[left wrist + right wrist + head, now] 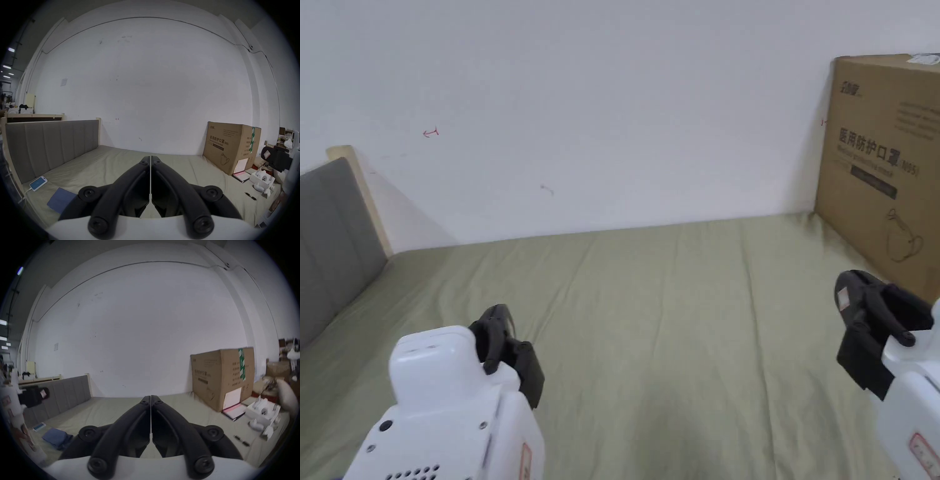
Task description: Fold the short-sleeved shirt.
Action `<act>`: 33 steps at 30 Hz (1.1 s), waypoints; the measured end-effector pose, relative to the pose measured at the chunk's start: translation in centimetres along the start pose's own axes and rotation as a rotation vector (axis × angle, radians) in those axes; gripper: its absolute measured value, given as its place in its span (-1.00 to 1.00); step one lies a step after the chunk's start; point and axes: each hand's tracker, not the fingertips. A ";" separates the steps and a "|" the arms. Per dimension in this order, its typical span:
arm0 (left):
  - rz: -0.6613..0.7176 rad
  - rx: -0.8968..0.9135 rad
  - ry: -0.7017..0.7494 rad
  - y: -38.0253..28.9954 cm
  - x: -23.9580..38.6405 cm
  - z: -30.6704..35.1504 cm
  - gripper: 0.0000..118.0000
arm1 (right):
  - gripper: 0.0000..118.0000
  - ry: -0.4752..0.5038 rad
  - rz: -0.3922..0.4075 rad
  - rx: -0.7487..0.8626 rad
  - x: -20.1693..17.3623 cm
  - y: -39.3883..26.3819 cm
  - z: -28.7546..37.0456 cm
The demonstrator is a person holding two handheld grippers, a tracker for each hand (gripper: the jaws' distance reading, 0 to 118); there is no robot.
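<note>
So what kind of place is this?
Probably a bed set up in a large workshop or warehouse-like room: a green sheet over a mattress, a grey padded headboard, and a big cardboard box against the bare white wall.

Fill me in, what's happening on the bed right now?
A person holds the left gripper and right gripper above the green bed sheet, both with jaws closed and holding nothing. A folded blue garment lies near the phone by the headboard. A cardboard box stands at the far right.
</note>
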 end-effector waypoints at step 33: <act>-0.029 0.017 -0.037 0.1 0.4 1.4 0.98 | 1.00 0.076 -0.022 -0.124 -1.8 -0.3 -0.5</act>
